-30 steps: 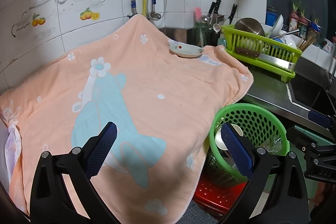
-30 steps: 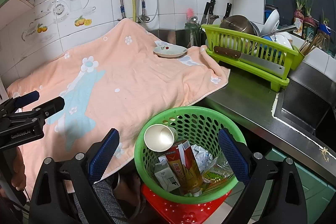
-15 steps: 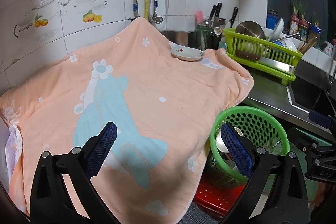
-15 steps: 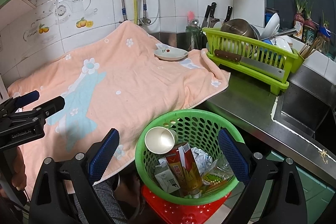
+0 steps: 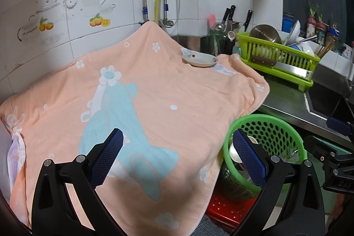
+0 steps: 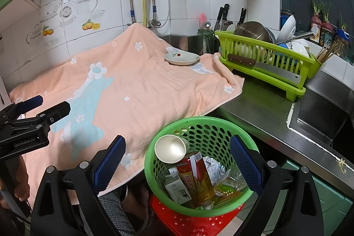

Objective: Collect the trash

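A green perforated basket sits on a red stool below the counter edge. It holds a paper cup, a red drink carton, a small white-green box and crumpled paper. My right gripper is open and empty just above the basket. My left gripper is open and empty over the peach towel; it also shows in the right wrist view. The basket shows at the right of the left wrist view.
A small white dish rests on the towel near the wall. A green dish rack with a cleaver, pots and bowls stands on the steel counter. A sink lies right. Knives and pipes stand along the tiled wall.
Both grippers have drifted back and slightly up, so the view shows more wall. Jaws stay open. The trash in the basket has not moved.
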A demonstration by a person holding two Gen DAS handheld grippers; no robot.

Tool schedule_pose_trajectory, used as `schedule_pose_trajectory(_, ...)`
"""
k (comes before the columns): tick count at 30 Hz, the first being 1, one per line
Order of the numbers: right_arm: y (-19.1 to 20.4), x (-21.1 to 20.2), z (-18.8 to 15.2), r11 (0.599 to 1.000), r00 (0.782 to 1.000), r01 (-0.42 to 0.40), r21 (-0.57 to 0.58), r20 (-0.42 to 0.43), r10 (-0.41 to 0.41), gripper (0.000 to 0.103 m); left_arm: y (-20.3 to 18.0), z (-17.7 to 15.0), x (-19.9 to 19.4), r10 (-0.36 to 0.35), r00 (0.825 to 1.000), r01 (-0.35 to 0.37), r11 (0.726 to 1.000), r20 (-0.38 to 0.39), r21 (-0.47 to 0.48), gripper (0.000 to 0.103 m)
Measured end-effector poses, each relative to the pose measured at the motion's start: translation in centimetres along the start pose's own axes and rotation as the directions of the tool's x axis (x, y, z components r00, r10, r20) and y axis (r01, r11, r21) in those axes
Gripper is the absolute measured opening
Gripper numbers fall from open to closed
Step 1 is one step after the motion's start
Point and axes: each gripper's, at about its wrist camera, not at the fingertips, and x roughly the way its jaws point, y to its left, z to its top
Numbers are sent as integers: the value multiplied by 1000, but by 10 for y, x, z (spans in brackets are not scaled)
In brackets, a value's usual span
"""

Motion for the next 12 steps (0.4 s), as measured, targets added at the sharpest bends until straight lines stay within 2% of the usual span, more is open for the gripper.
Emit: schedule_pose_trajectory(12,2,1,2,1000,1000,-9,-5,4,9,92,8,0,1,15,1000,-15,1000,-3,-14,98)
